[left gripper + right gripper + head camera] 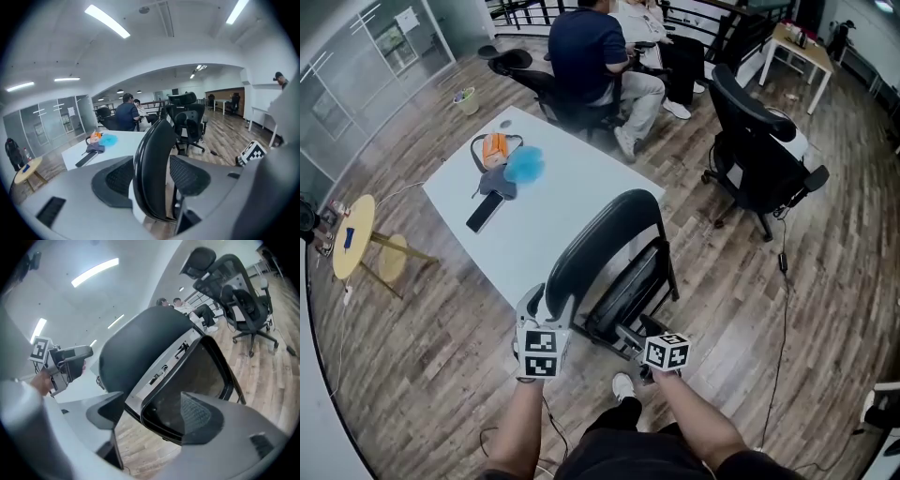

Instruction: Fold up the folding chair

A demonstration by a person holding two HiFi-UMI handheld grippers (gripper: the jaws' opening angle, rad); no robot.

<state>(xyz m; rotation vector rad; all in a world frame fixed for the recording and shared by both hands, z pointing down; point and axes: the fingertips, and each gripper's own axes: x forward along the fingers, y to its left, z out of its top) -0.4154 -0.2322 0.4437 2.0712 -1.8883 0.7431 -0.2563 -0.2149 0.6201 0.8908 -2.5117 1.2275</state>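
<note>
The black folding chair [605, 248] stands against the white table [544, 225], its curved backrest up and its seat [628, 286] tilted steeply against it. My left gripper [539, 307] is at the backrest's lower left edge. In the left gripper view that backrest edge [152, 168] runs upright between the wide-spread jaws of the left gripper [157, 177], and the pads [115, 180] do not clearly press on it. My right gripper [639, 343] is low by the seat's bottom rail. The right gripper [152, 414] stands open, facing the seat's black rim [159, 425].
On the table lie an orange-and-black item [492, 148], a blue cloth [525, 165] and a black flat object [483, 212]. Two people [595, 56] sit beyond it. A black office chair [759, 150] stands right, a small yellow round table [353, 234] left. My shoe [623, 384] is below the chair.
</note>
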